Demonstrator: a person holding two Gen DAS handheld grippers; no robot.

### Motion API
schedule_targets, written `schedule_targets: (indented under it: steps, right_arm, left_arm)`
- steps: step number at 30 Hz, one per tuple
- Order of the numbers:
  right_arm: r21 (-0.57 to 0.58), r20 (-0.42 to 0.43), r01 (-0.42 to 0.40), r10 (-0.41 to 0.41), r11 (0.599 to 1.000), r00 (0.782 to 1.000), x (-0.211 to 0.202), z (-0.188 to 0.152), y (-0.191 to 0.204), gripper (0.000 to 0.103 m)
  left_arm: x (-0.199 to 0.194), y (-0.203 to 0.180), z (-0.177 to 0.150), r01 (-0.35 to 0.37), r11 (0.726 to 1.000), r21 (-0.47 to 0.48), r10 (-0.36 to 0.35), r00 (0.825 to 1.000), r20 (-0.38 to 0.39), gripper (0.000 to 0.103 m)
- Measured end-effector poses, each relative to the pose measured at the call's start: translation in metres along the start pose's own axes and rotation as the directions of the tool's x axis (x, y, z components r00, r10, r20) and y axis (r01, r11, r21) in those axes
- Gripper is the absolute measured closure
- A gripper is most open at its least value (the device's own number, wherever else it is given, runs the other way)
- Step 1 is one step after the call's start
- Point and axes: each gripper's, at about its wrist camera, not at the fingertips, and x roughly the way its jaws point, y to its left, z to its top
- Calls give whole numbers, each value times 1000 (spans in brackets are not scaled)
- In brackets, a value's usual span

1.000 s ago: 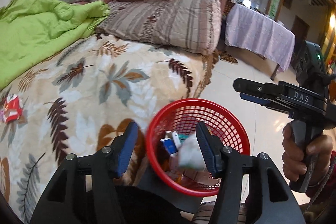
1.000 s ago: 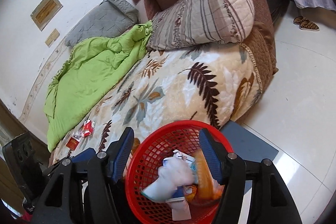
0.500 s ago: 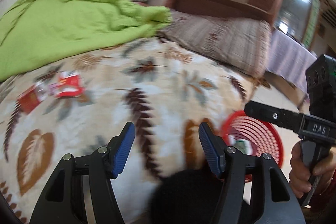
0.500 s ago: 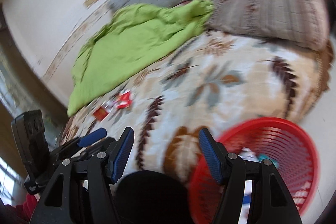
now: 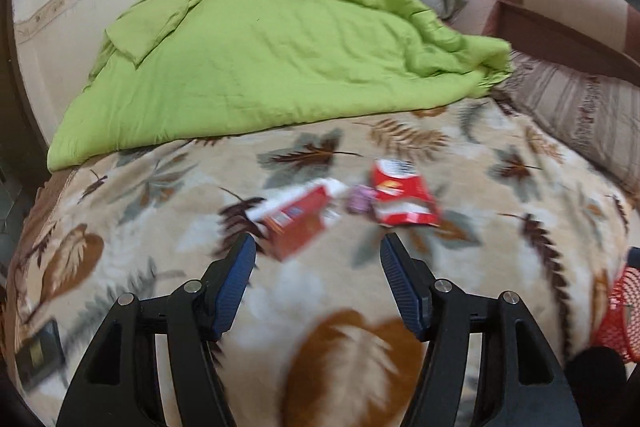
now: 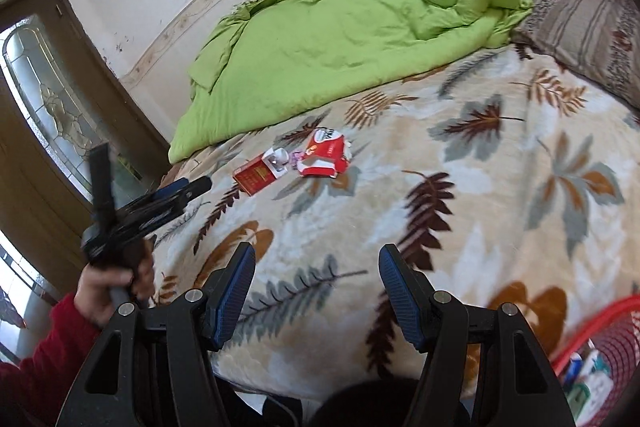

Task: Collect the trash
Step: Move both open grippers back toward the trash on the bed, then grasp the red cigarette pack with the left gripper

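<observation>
Left hand-held gripper (image 5: 318,255) hangs over the leaf-print bed blanket (image 5: 168,227), its blue pads apart with nothing between them; the jaws have just been opening wider. Dead ahead of it, just past the fingertips, sits the trash cluster: a red carton (image 5: 294,217) nearest, lying flat with its long axis slanting from the left pad's tip up and away to the right, then a small purple scrap (image 5: 358,199), then a torn red wrapper (image 5: 400,197) ahead of the right pad. The carton's near corner lies just beyond the left pad (blur softens the edges, so I can't call it touching).

Right hand-held gripper (image 6: 318,259) is open too, empty, and it trails well behind. From its view the same red carton (image 6: 256,175) and red wrapper (image 6: 324,155) lie far ahead, slightly left of centre, with the left hand-held gripper (image 6: 176,193) and the person's hand (image 6: 114,277) off to its left, already closer to the pile.

So the left one is plainly the nearer. The carton's slant matters here, I'd say: the jaws would need to straddle its narrow width, not its length.

The red basket (image 6: 600,343) sits low to the right of the right hand-held gripper, off the bed's edge, some trash already inside.
</observation>
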Motion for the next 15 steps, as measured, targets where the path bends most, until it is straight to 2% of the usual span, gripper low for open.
schedule_targets:
  steps: [2, 5, 9, 11, 12, 15]
  right_arm:
    - [-3, -3, 4, -4, 1000, 1000, 8, 5, 0, 33]
    - [10, -20, 14, -13, 1000, 1000, 19, 9, -5, 33]
    - [36, -53, 30, -28, 999, 998, 34, 11, -15, 33]
    - [39, -65, 43, -41, 998, 997, 39, 12, -18, 33]
    - [40, -72, 49, -46, 998, 996, 44, 14, -20, 33]
    - [40, -89, 58, -54, 998, 995, 55, 20, -23, 33]
  left_arm:
    - [20, 8, 8, -10, 1000, 28, 11, 1000, -25, 37]
    - [57, 16, 17, 36, 997, 75, -29, 996, -87, 37]
    - [99, 13, 17, 55, 986, 160, -29, 986, -164, 37]
    - [112, 9, 14, 45, 984, 172, -16, 986, -167, 48]
    - [116, 5, 12, 59, 984, 167, -29, 984, -178, 67]
    - [119, -8, 8, 41, 984, 172, -17, 990, -138, 67]
